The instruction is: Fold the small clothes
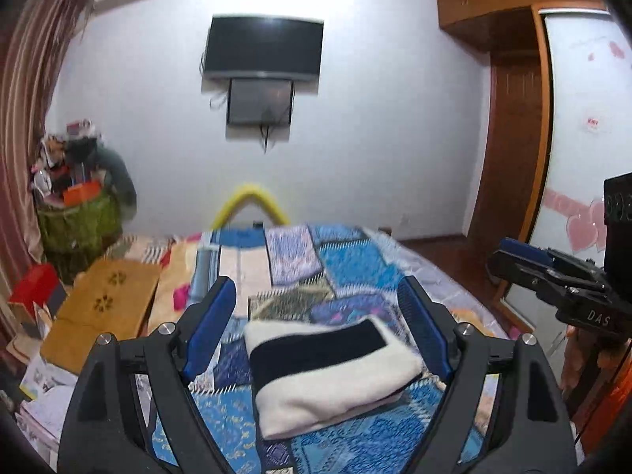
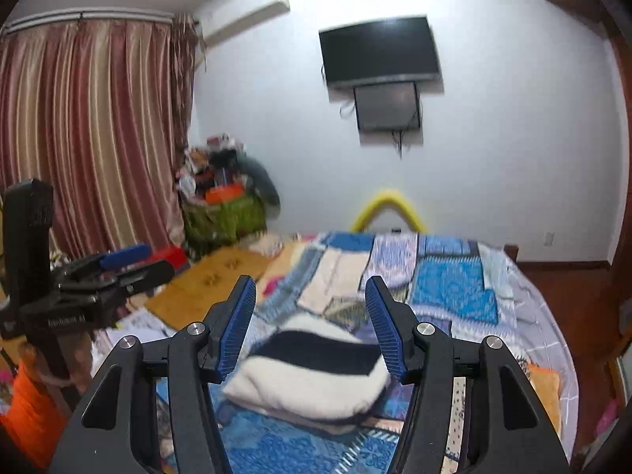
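Folded garment (image 1: 331, 371), white with a dark band, lying as a compact bundle on the patchwork bedspread (image 1: 355, 268) near the bed's near end. Left gripper (image 1: 320, 304) held above and just short of the bundle, fingers (image 1: 213, 324) wide apart and empty. Right gripper (image 2: 310, 316) likewise raised over the same bundle, fingers (image 2: 237, 328) apart, holding nothing; it also shows at the right edge of the left view, where its state is less plain.

Step in hand, as judged: the fold looks complete or nearly so, with both grippers released and clear of the cloth. The next move probably calls for either a final press to flatten the bundle or a lift and transfer aside, taken at opposite ends so the layers do not slip open.

Edges and room: the bedspread extends well beyond the garment toward the far wall, giving open space ahead. To the left, a brown mat (image 1: 106, 304) and clutter lie beside the bed. To the right, the bed edge (image 2: 553, 335) drops toward the wooden floor (image 2: 568, 284); motion there should stay inboard.
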